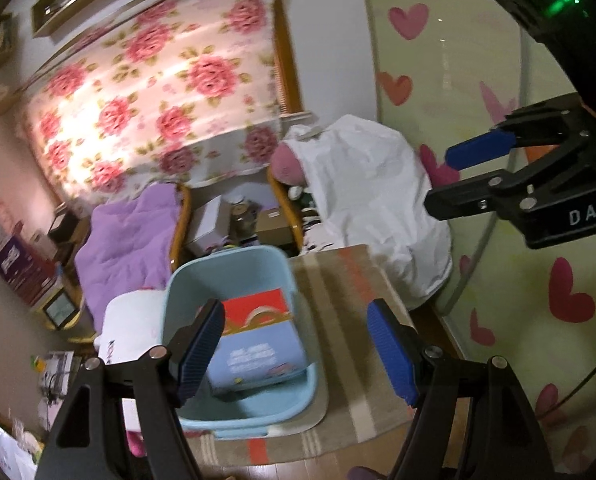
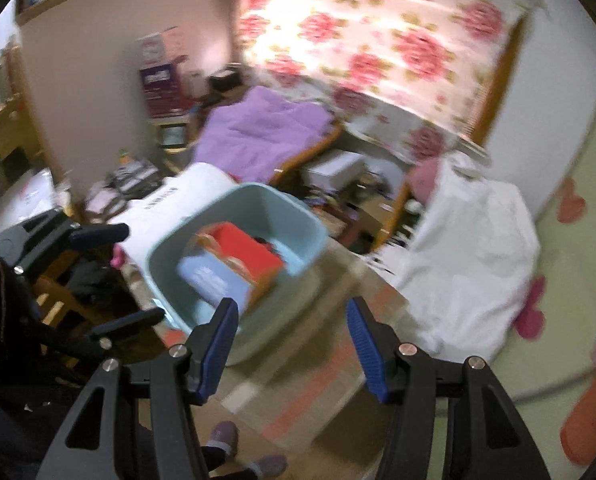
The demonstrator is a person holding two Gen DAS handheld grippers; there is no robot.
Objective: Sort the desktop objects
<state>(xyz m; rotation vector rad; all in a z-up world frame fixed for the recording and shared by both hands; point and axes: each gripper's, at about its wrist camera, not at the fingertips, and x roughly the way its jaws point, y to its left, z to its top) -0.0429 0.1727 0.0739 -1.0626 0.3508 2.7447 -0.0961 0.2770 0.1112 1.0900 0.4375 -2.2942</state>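
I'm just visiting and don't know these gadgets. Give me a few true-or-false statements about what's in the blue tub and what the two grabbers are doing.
1. The light blue plastic tub holds a red and pale blue cardboard box. True.
2. The left gripper is clamped on the box. False: its fingers stand apart with nothing between them.
3. The right gripper is open and empty. True.
4. The tub stands on a bare wooden floor. False: it stands on a beige striped cloth mat.
5. A purple quilted blanket lies behind the tub. True.
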